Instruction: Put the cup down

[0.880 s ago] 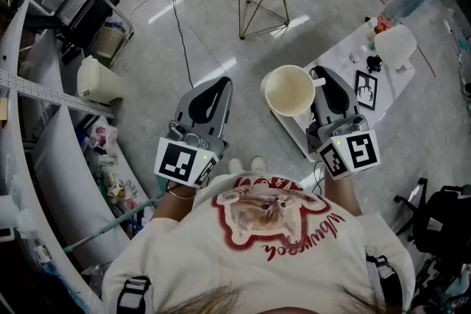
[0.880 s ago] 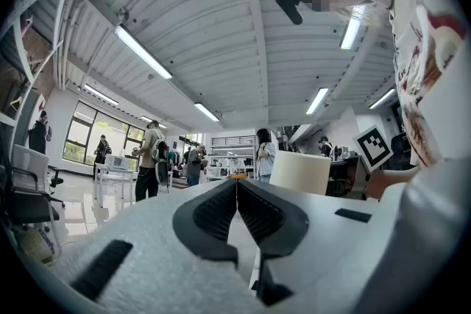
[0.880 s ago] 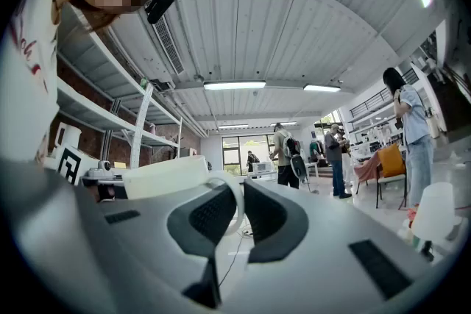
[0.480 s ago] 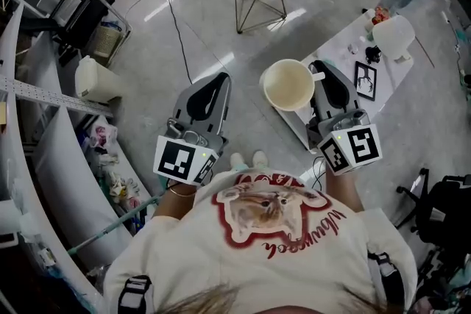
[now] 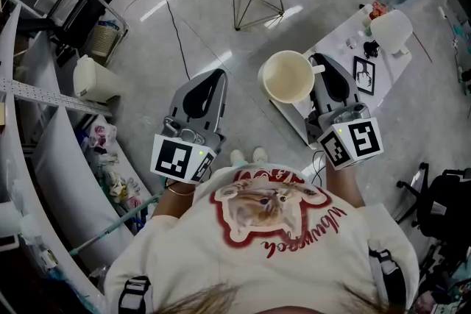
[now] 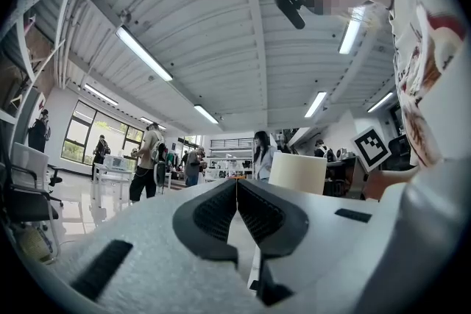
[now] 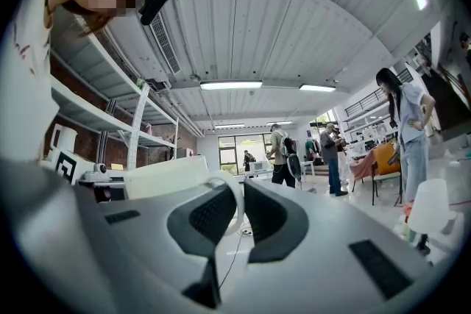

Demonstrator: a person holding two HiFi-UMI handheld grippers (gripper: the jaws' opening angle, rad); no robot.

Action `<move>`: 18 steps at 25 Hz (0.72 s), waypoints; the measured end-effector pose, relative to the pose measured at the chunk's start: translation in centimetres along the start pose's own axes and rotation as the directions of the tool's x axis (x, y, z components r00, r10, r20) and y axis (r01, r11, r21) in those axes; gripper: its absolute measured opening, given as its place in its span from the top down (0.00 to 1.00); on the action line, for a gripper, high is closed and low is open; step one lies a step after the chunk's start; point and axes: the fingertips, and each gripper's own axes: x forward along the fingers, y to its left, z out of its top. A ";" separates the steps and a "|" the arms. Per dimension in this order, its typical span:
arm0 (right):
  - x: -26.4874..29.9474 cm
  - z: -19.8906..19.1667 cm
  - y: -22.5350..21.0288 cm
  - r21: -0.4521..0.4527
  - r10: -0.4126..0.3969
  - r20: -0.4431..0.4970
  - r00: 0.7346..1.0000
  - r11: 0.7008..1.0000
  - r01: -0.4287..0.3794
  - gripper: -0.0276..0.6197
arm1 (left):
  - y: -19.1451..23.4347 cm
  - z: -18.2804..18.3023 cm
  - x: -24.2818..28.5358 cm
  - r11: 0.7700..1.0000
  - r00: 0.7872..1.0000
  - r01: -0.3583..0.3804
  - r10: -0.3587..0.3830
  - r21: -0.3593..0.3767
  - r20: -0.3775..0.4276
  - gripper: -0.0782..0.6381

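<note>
Little has changed since a moment ago: the cup (image 5: 288, 76) has only crept slightly farther out. Nearest, the left gripper (image 5: 221, 76) is closed and empty. The right gripper (image 5: 318, 68) pinches the cup's handle, holding it upright above the bench's (image 5: 340, 48) near left edge. Released here, it could tip onto the floor.

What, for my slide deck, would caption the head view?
Right hand-held gripper holds a cream cup by its handle; left hand-held gripper shut, empty.
</note>
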 end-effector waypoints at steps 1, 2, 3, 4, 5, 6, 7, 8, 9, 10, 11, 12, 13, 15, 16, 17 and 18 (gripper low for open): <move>-0.1 0.0 0.1 0.000 -0.002 0.001 1.000 1.000 0.002 0.88 | 0.0 0.0 -0.1 1.000 1.000 0.000 0.000 -0.006 0.002 0.87; -0.1 0.0 0.2 -0.001 -0.004 0.003 1.000 1.000 0.004 0.88 | 0.0 0.0 -0.3 1.000 1.000 0.000 0.000 -0.011 0.004 0.87; -0.2 0.0 0.3 0.000 -0.006 0.005 1.000 1.000 0.006 0.88 | 0.1 0.0 -0.5 1.000 1.000 0.000 0.000 -0.012 0.007 0.87; -0.3 -0.1 0.4 0.002 -0.008 0.005 1.000 1.000 0.008 0.88 | 0.2 0.0 -0.7 1.000 1.000 -0.002 0.002 -0.010 0.007 0.87; -0.3 -0.2 0.6 0.005 -0.008 0.004 1.000 1.000 0.008 0.88 | 0.3 0.0 -0.9 1.000 1.000 -0.004 0.004 -0.009 0.007 0.87; -0.3 -0.4 0.8 0.008 -0.008 0.002 1.000 1.000 0.008 0.88 | 0.4 -0.1 -1.1 1.000 1.000 -0.005 0.005 -0.009 0.005 0.87; -0.3 -0.5 1.0 0.009 -0.008 0.001 1.000 1.000 0.008 0.88 | 0.4 -0.1 -1.4 1.000 1.000 -0.004 0.004 -0.009 0.003 0.87; -0.2 -0.5 1.3 0.008 -0.008 0.000 1.000 1.000 0.008 0.88 | 0.5 -0.2 -1.7 1.000 1.000 -0.003 0.003 -0.008 0.000 0.87; -0.1 -0.6 1.6 0.007 -0.007 0.002 1.000 1.000 0.007 0.88 | 0.7 -0.3 -2.1 1.000 1.000 -0.003 0.003 -0.006 -0.004 0.87; -0.1 -0.6 2.0 0.007 -0.006 0.006 1.000 1.000 0.005 0.88 | 0.9 -0.4 -2.5 1.000 1.000 -0.004 0.004 -0.004 -0.006 0.87; 0.0 -0.7 2.4 0.010 -0.003 0.009 1.000 1.000 0.003 0.88 | 1.2 -0.5 -2.8 1.000 1.000 -0.006 0.006 -0.004 -0.008 0.87; 0.1 -0.8 2.8 0.014 0.000 0.011 1.000 1.000 0.000 0.88 | 1.4 -0.6 -3.2 1.000 1.000 -0.008 0.008 -0.005 -0.009 0.87; 0.2 -1.0 3.2 0.018 0.003 0.011 1.000 1.000 -0.003 0.88 | 1.6 -0.7 -3.5 1.000 1.000 -0.009 0.009 -0.004 -0.009 0.87; 0.2 -1.4 3.9 0.020 0.007 0.008 1.000 1.000 -0.007 0.88 | 1.9 -0.7 -4.0 1.000 1.000 -0.006 0.006 -0.002 -0.009 0.87; 0.1 -1.6 4.2 0.019 0.008 0.006 1.000 1.000 -0.008 0.88 | 2.0 -0.7 -4.2 1.000 1.000 -0.004 0.004 -0.001 -0.008 0.87; 0.1 -1.6 4.5 0.018 0.007 0.006 1.000 1.000 -0.008 0.88 | 2.0 -0.7 -4.4 1.000 1.000 -0.001 0.001 0.000 -0.007 0.87; 0.0 -1.5 4.8 0.019 0.005 0.009 1.000 1.000 -0.005 0.88 | 2.1 -0.6 -4.6 1.000 1.000 0.003 -0.003 -0.001 -0.005 0.87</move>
